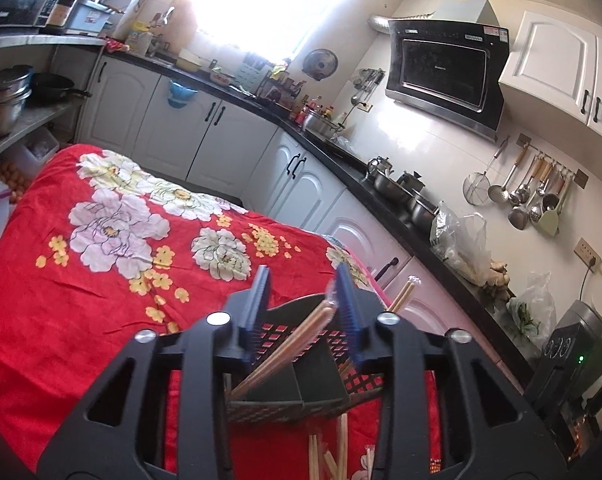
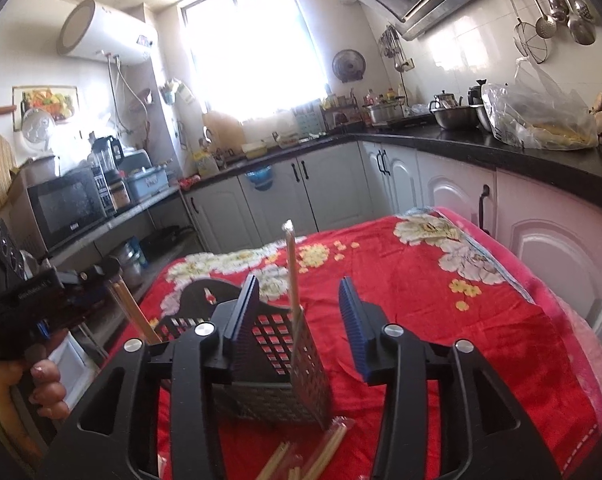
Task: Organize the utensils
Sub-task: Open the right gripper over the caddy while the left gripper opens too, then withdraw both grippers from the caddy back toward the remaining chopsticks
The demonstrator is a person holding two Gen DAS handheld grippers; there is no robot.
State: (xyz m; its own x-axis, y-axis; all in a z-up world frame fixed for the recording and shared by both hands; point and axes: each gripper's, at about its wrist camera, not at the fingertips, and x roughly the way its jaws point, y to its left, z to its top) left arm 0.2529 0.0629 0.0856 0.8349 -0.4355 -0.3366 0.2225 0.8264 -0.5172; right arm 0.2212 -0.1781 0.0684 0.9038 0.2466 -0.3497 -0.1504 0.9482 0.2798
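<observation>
Black perforated utensil holder (image 2: 277, 364) stands upright on red floral cloth (image 2: 441, 312); wooden chopsticks (image 1: 285, 348) lean inside. Left gripper (image 1: 303, 300) and right gripper (image 2: 301, 320): jaws part-open, gripping nothing.

I see the black perforated plastic utensil holder (image 2: 277, 364) standing on the floral-clothed bench (image 2: 441, 320), wooden chopsticks (image 1: 289, 344) in it, more loose chopsticks (image 2: 325, 452) before it.

A black perforated holder (image 2: 277, 364) stands on the red floral cloth (image 2: 441, 320). The right gripper (image 2: 299, 312) hovers over it, jaws apart; one chopstick (image 2: 292, 276) rises from the holder between them, touching neither. Loose chopsticks (image 2: 325, 450) lie before the holder.
</observation>
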